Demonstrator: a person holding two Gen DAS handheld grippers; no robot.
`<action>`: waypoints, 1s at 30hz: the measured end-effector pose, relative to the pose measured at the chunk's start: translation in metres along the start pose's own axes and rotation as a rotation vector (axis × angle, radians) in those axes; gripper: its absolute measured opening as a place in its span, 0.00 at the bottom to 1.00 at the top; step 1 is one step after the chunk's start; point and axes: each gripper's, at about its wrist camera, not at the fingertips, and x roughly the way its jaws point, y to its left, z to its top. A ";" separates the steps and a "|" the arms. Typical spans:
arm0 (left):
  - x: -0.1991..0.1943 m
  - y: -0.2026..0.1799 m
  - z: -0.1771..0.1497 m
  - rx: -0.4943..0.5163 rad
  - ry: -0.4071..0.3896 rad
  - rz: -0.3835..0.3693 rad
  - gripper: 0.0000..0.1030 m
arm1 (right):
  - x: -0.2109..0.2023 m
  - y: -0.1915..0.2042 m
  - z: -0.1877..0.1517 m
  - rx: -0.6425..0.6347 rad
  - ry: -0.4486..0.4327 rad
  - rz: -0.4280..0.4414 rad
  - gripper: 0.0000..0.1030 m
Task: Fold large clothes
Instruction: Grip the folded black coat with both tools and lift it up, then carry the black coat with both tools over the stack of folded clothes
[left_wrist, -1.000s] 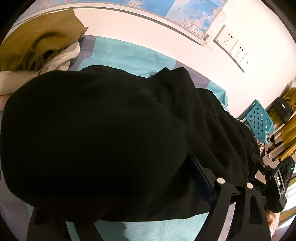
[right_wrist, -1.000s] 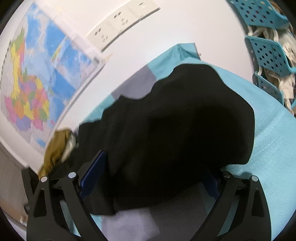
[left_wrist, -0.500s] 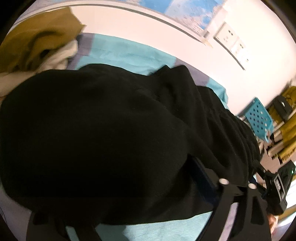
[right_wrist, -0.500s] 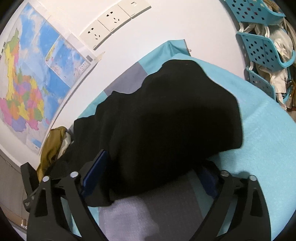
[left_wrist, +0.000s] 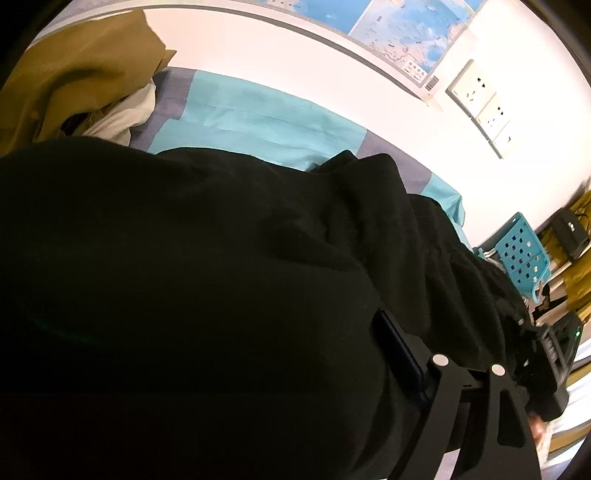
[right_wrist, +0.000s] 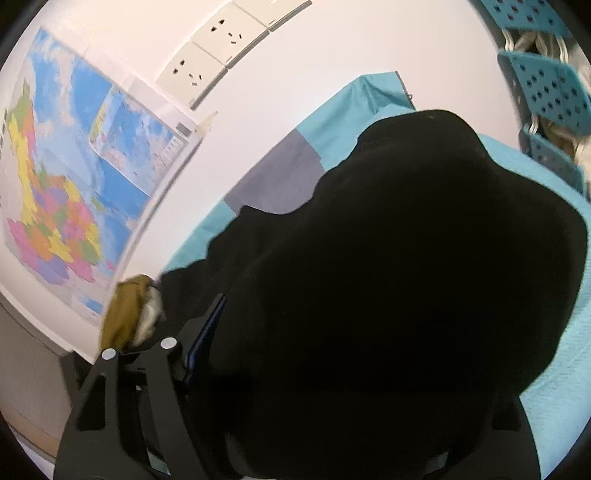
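White wall ahead bearing colored map, socket plates; teal perforated shelving at right.

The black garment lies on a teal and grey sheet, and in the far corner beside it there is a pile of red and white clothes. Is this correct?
Not quite. The pile of clothes is olive-brown and white, not red, as the left wrist view shows. The black garment does lie on the teal and grey sheet.

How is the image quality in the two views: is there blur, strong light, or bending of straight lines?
Left wrist view: the wall is overexposed with a warm tint, the black garment shows almost no detail, and the wall's base bows. Right wrist view: the map and olive cloth are smeared by motion blur; the sockets look curved.
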 end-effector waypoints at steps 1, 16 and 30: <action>0.001 -0.001 0.000 0.006 0.001 -0.001 0.81 | 0.001 0.000 0.002 0.003 0.005 0.003 0.73; 0.005 -0.006 0.009 0.038 0.012 0.051 0.69 | 0.011 -0.001 0.006 -0.071 0.089 -0.019 0.42; 0.000 -0.002 0.014 0.055 0.022 0.064 0.44 | 0.017 0.007 0.013 -0.070 0.144 0.088 0.25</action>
